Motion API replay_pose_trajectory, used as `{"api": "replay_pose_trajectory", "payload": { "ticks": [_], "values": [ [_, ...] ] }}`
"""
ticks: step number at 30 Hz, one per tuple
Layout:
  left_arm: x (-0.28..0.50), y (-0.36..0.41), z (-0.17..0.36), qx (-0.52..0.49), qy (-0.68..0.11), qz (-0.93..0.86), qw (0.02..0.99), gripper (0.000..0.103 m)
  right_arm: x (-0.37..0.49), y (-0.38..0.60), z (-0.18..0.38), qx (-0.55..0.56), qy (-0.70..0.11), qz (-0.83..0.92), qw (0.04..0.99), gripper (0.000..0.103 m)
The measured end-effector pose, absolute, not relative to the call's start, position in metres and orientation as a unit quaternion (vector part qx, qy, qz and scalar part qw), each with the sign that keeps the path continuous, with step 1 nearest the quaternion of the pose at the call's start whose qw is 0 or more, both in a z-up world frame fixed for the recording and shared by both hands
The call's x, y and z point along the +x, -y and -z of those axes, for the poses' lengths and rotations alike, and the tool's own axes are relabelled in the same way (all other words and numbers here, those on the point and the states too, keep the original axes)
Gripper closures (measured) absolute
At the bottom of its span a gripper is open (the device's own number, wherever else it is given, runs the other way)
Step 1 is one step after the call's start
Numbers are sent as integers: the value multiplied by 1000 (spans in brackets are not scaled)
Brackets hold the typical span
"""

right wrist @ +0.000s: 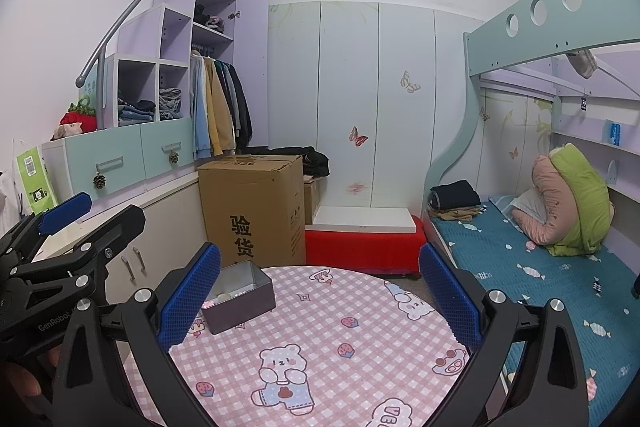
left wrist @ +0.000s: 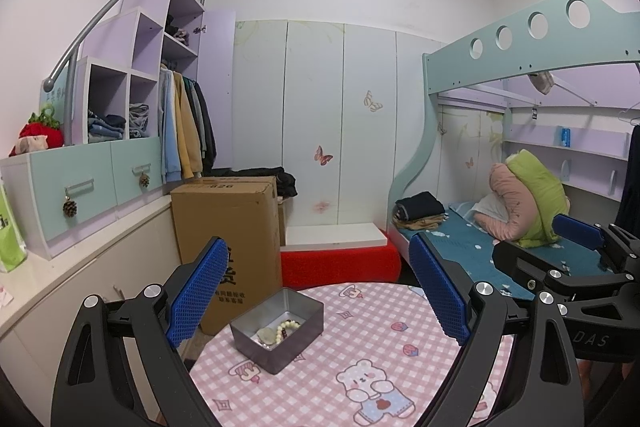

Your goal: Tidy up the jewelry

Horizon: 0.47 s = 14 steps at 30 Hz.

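Lying inside an open grey tin [left wrist: 280, 331], a beaded bracelet [left wrist: 289, 327] and a pale pendant-like piece [left wrist: 267, 335] are being kept together near the tin's middle. The tin is being carried by a round table covered in a pink checked cloth [left wrist: 360, 339], just ahead of the left gripper [left wrist: 318, 301] and low between its blue pads, nearer the left pad [left wrist: 196, 291]. That gripper is being held wide, with nothing between its jaws. The right gripper [right wrist: 320, 301] is likewise being held wide and empty; from it the tin [right wrist: 240, 297] is being seen ahead and to the left, partly hidden behind its left pad [right wrist: 188, 297], its contents only faintly visible
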<state>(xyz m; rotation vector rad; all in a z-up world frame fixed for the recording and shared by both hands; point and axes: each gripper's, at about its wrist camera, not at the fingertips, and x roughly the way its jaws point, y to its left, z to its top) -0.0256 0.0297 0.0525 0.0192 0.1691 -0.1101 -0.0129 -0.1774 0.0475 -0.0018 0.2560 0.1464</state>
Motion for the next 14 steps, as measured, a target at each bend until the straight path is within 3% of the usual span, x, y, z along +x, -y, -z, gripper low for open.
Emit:
{"api": "replay_pose_trajectory", "payload": {
  "ticks": [14],
  "values": [
    [-16, -29, -52, 11, -100, 52, 994, 14, -8, 177, -49, -1, -133, -68, 989, 6]
  ]
}}
